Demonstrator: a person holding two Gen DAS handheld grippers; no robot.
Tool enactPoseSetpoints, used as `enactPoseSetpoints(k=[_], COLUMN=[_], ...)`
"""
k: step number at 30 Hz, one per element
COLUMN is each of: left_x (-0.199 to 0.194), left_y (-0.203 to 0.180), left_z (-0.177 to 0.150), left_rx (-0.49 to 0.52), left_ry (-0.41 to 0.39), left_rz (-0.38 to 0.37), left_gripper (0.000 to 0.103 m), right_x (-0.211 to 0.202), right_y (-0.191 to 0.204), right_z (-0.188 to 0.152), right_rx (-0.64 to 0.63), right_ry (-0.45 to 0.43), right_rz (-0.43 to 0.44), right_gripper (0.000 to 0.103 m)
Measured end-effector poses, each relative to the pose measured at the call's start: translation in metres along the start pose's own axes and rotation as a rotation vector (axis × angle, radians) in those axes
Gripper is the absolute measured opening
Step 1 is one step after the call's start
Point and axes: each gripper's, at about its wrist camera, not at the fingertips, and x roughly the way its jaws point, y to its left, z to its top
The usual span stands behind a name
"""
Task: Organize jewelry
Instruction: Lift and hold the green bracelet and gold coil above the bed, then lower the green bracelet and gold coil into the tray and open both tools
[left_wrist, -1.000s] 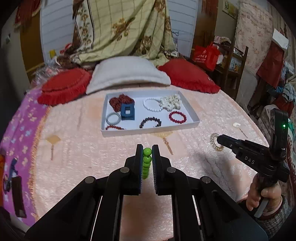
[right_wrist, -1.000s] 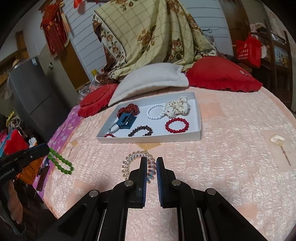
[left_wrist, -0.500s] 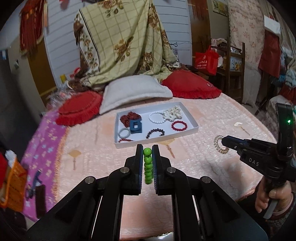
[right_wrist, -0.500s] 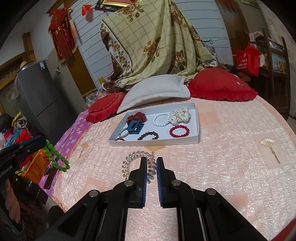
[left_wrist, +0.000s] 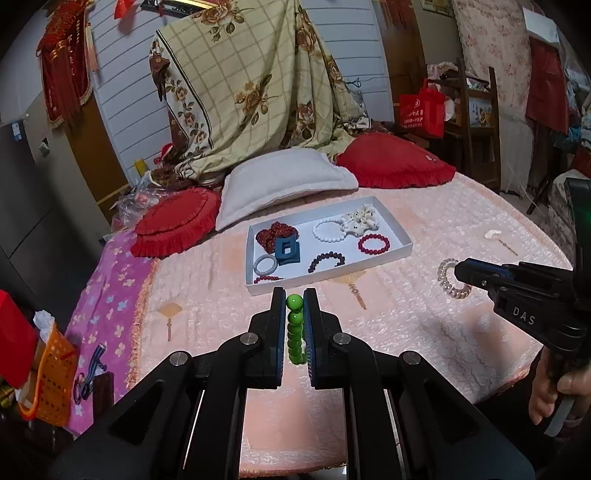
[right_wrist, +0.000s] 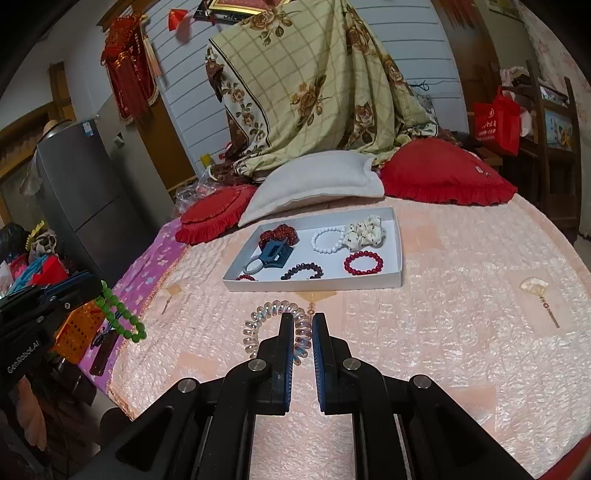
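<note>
My left gripper (left_wrist: 294, 301) is shut on a green bead bracelet (left_wrist: 295, 332), held in the air above the near edge of the bed; the bracelet also hangs in the right wrist view (right_wrist: 120, 317). My right gripper (right_wrist: 303, 323) is shut on a clear spiral hair tie (right_wrist: 271, 325), also in the left wrist view (left_wrist: 448, 278), held above the pink bedspread. A white tray (left_wrist: 391, 254) farther back holds a red bracelet (left_wrist: 373, 243), a white bracelet (left_wrist: 327, 229), a dark bracelet (left_wrist: 327, 260), a blue hair clip (left_wrist: 287, 251) and scrunchies.
A white pillow (left_wrist: 284, 181) and two red cushions (left_wrist: 395, 162) lie behind the tray. A small white charm with a tassel (right_wrist: 535, 286) lies on the bedspread at right. An orange basket (left_wrist: 48, 373) stands off the bed's left side.
Both grippers have pulled back and up from the bed, each still holding its piece. The tray now sits farther away in both views.
</note>
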Motion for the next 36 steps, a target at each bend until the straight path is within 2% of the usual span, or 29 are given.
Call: enactPoseSetpoints(k=[14, 20, 26, 30, 36], left_x=[0.049, 0.08, 0.126, 0.17, 0.236], left_y=[0.002, 0.016, 0.035, 0.051, 0.051], left_z=[0.008, 0.023, 0.054, 0.071, 0.076], left_rx=[0.012, -0.021, -0.071, -0.145, -0.216], left_ry=[0.074, 0.113, 0.158, 0.215, 0.305], left_rz=[0.001, -0.039, -0.084, -0.13, -0.191], left_gripper=[0.008, 0.008, 0.008, 0.008, 0.008], right_x=[0.04, 0.064, 0.088, 0.11, 0.158], right_y=[-0.015, -0.025, -0.028, -0.027, -0.029], right_z=[-0.001, 0.002, 0.022, 0.043, 0.069], right_rx=[0.021, 0.026, 0.006, -0.019, -0.04], right_ry=[0.073, 0.108, 0.115, 0.11, 0.146], right_rz=[-0.006, -0.018, -0.035, -0.05, -0.076], right_gripper=[0.009, 0.009, 0.009, 0.009, 0.009])
